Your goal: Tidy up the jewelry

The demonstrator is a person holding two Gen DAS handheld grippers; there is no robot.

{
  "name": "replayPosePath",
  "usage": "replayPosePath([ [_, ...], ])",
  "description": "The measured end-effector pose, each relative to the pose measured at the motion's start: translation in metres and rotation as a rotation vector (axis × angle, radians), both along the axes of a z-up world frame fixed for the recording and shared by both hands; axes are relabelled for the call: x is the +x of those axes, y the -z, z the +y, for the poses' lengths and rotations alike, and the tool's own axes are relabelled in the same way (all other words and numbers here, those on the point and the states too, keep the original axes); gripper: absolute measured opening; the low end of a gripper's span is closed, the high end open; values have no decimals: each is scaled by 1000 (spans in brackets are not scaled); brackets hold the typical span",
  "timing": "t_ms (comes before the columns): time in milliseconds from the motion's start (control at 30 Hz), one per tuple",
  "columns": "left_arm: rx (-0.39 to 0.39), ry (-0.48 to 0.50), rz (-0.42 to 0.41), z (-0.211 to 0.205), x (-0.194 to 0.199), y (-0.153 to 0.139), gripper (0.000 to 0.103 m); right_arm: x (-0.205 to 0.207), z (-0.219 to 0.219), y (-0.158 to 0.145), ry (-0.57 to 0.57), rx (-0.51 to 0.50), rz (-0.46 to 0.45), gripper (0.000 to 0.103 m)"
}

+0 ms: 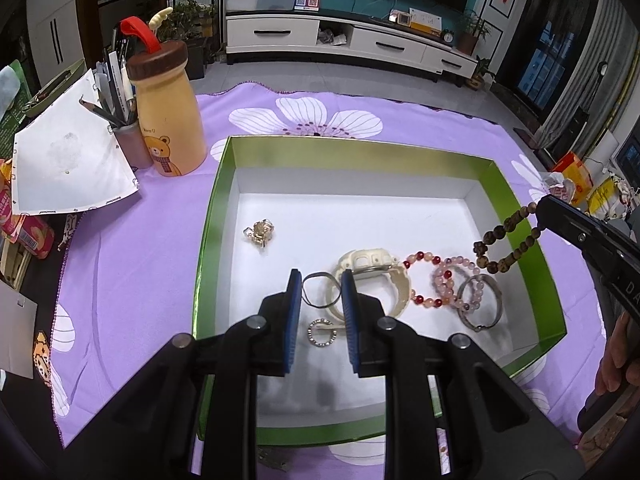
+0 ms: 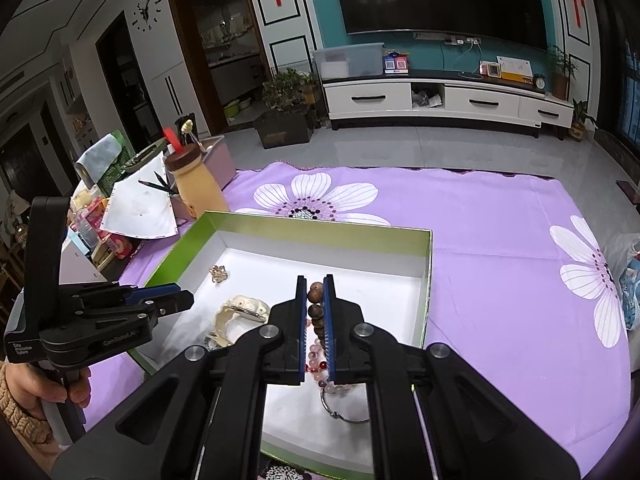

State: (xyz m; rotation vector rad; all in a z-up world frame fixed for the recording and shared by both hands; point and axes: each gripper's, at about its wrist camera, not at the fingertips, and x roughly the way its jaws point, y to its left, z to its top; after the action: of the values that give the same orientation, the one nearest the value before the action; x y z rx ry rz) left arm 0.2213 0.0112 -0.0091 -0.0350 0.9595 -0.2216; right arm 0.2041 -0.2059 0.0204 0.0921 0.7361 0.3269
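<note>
1. An open box (image 1: 516, 196), green outside and white inside, lies on a purple flowered cloth (image 1: 140, 280) on the tabletop.
2. In the box lie a gold charm (image 1: 259, 233) alone toward the far left, a cream watch (image 1: 376, 276), a thin dark ring (image 1: 320, 290), a small studded ring (image 1: 321, 333), a red-and-pink bead bracelet (image 1: 424, 280), a pale pink bead bracelet (image 1: 456, 280) and a metal bangle (image 1: 480, 304).
3. The bracelets and bangle overlap near the right wall; the watch touches the dark ring.
4. The left gripper (image 1: 322, 300) hangs over the dark ring, jaws narrowly apart, holding nothing.
5. The right gripper (image 2: 316, 300) is clamped on a string of brown wooden beads (image 1: 504, 240), which dangles over the right side of the box.
6. Beside the box stand a bear bottle (image 1: 168, 120) and a pen cup (image 1: 130, 140).
</note>
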Motion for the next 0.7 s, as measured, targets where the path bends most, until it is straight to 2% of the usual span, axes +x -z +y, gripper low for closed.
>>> replayPosePath([
  [700,27,-16,34,5,12,16,20,17,-3,20,20,-13,56,7],
])
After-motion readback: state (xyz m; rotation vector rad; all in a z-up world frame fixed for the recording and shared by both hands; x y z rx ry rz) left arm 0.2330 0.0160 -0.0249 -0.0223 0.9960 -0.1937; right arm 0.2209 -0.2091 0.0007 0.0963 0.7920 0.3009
